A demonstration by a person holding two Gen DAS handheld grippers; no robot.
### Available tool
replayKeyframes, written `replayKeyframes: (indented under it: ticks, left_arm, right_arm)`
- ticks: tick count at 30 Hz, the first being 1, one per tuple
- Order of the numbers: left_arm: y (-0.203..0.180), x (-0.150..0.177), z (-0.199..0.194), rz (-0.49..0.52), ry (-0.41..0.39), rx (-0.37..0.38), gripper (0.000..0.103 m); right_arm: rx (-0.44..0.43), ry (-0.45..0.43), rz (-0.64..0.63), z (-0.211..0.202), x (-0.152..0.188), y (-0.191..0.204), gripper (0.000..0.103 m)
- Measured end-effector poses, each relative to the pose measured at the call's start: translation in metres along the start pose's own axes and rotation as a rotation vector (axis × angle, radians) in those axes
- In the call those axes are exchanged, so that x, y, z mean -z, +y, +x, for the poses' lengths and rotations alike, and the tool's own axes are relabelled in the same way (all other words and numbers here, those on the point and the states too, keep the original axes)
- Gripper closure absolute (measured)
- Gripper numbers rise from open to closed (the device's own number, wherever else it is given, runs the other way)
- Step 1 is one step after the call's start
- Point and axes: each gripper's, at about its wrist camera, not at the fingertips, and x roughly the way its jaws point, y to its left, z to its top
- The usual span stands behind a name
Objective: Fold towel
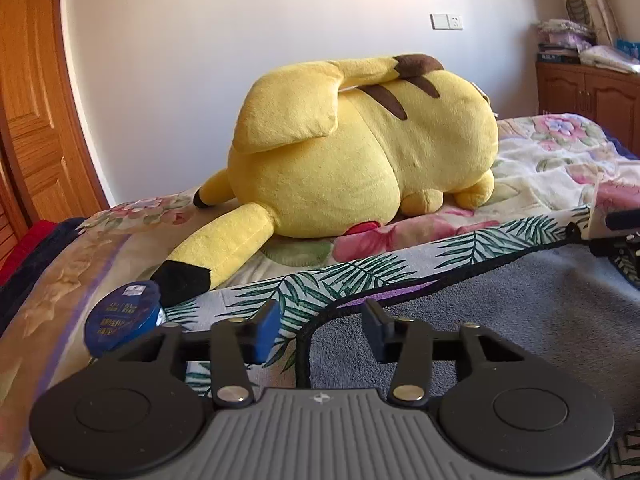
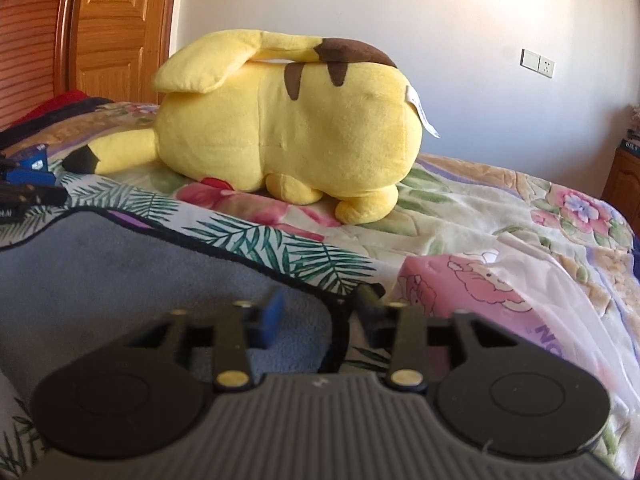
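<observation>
Both grippers poised at the grey towel's far corners

We hold the left gripper (image 1: 320, 320) and right gripper (image 2: 320, 306) with jaws spread, each straddling a black-edged corner of the towel (image 1: 500, 320) on the bed, ready to pinch; Pikachu plush (image 1: 360, 148) lies beyond.

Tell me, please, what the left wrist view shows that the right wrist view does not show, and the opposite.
Only the left wrist view shows the round blue lid beside the plush's ear tip, and the cluttered wooden cabinet at the far right.

Only the right wrist view shows the pink cartoon cloth right of the towel, and the plush's white tag.

Both show the yellow plush, the grey towel with its black edge on the leaf-print sheet, the wall switch, and each gripper open at a towel corner: left gripper, right gripper.
</observation>
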Motion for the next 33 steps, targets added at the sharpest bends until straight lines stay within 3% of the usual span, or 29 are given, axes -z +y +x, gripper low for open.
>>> replayKeyframes:
  ticks: [10,25,33]
  left_arm:
    - [-0.012,0.007,-0.050,-0.035,0.024,0.072,0.071]
    - [-0.023,-0.005,-0.138,-0.015,0.019,0.101,0.069]
    - [-0.026,-0.006,-0.176,-0.007,0.014,0.097,0.061]
  right_arm:
    - [-0.052,0.005,0.085,-0.053,0.002,-0.004,0.059]
    - [-0.047,-0.028,0.106,-0.142,-0.017,-0.002,0.059]
    - [-0.062,-0.035,0.135,-0.175,-0.019,0.010,0.058]
